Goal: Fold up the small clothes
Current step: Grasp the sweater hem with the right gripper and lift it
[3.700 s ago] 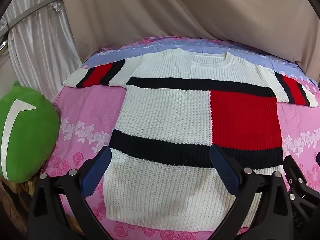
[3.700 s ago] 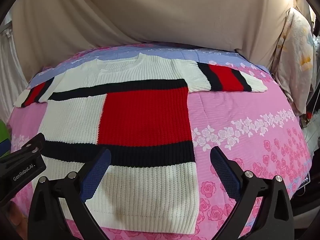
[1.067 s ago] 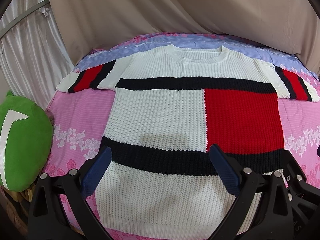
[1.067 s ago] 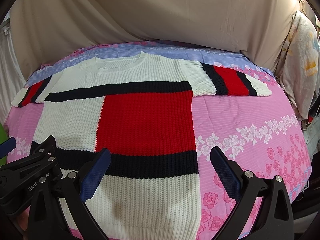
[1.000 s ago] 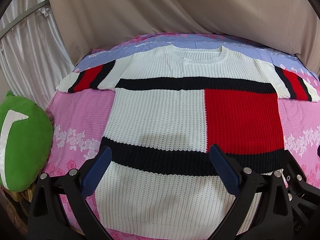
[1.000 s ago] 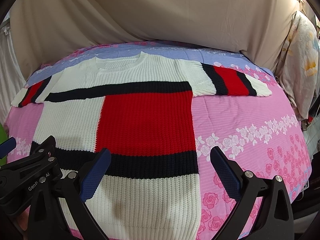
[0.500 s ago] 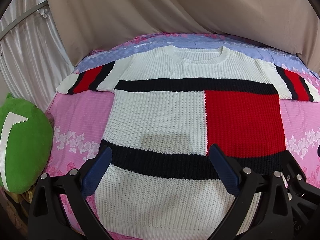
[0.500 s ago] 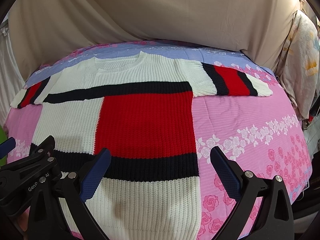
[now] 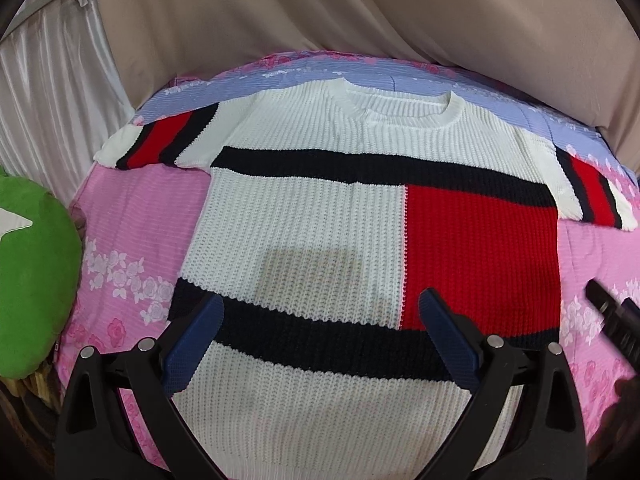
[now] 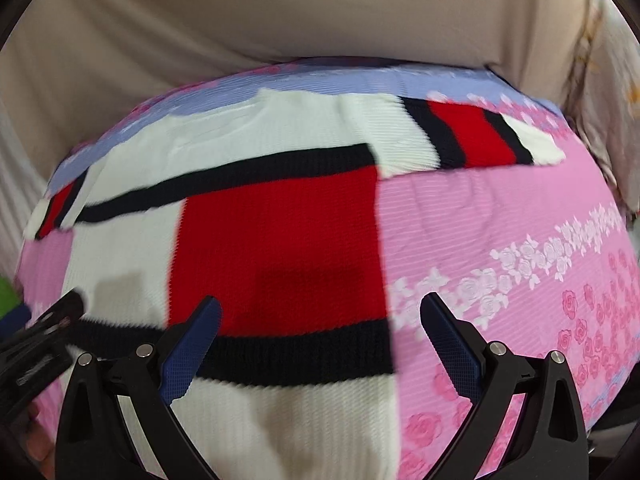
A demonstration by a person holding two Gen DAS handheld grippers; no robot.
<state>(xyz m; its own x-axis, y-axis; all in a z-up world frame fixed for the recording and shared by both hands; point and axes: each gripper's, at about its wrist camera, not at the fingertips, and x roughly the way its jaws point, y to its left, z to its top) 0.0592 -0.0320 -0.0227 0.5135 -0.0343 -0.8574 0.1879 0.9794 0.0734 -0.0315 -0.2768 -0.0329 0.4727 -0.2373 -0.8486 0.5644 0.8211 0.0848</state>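
So the sweater (image 9: 304, 216) is a chunky ribbed knit, white with navy bands and a red block, lying flat and face up on the bed (image 9: 132, 216), neck at the far end and hem nearest the cameras. My guess is it's soft and floppy with a bit of weight, so it'll sag and stretch if lifted from one point, and the open knit could snag on a finger edge. Grippy though, not slippery.

Going left to right: a green cushion (image 9: 32, 288) sits off the bed's left edge, close to the left sleeve (image 9: 160, 146) but not touching it. The left gripper (image 9: 320, 332) hovers over the lower body with its jaws spread wide and nothing in them. I'd pinch the left sleeve cuff or the left hem corner. The right gripper (image 10: 320, 332) is just as wide open and empty, hanging over the red block near the right side seam; that view is blurred. The right sleeve (image 10: 476, 136) lies stretched out on the pink sheet, an easy grab.

Nothing lies on the sweater. The beige curtain (image 9: 320, 12) behind and some hanging cloth (image 10: 604, 80) at far right are well clear.
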